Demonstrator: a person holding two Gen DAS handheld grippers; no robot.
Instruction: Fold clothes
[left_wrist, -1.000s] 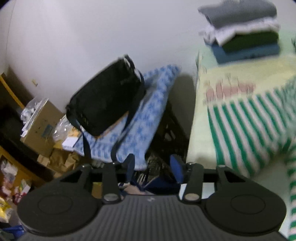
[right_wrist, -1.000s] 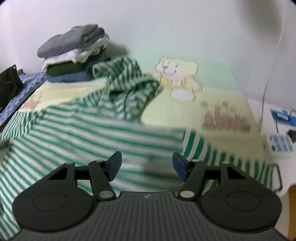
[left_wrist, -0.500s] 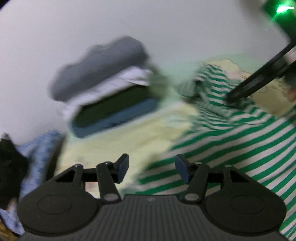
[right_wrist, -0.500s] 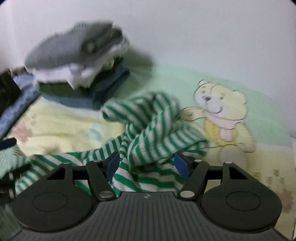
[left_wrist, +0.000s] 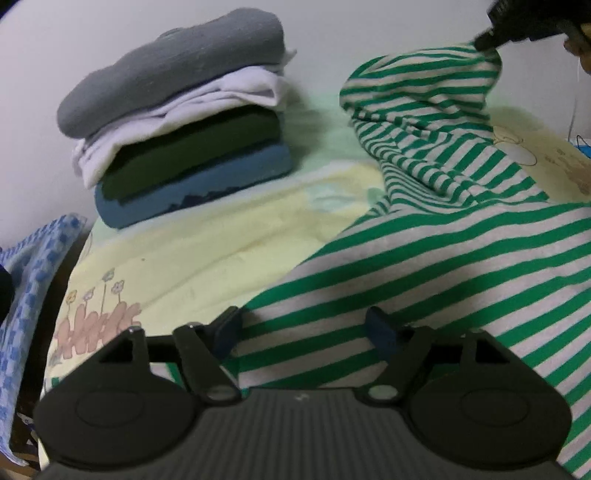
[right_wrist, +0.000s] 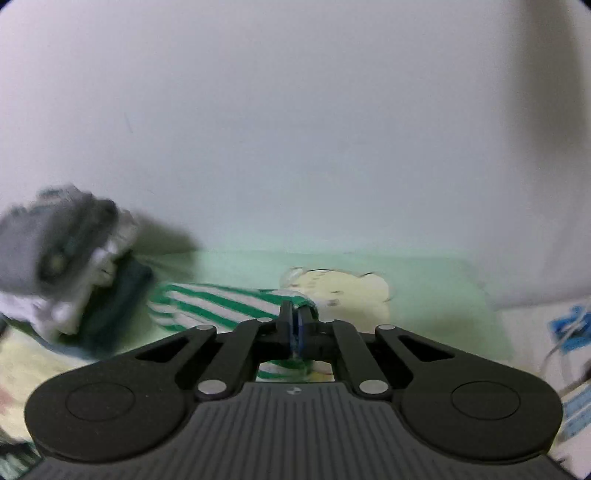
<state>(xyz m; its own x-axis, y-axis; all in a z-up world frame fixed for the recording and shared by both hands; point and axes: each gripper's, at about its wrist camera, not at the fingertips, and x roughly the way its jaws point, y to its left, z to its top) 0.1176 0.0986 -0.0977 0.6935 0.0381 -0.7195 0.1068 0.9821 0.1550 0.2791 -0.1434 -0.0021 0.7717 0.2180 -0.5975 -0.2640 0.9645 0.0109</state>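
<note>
While the right gripper (right_wrist: 296, 326) has just snapped its fingers closed on an edge of the green-striped shirt (left_wrist: 424, 288), lifting it at the upper right of the left view, the left gripper (left_wrist: 306, 332) has been opening and hangs spread above the shirt's lower half, touching nothing. A second ago it faced a black bag. Folded clothes (left_wrist: 184, 122) are stacked upper left on the cartoon-print bed sheet (left_wrist: 207, 243). No writing is readable.

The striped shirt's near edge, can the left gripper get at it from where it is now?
Probably yes. The left gripper has just been opening and sits right over the striped shirt, with nothing between its jaws and the cloth. The right gripper pinches a far part, clear of that spot.
</note>
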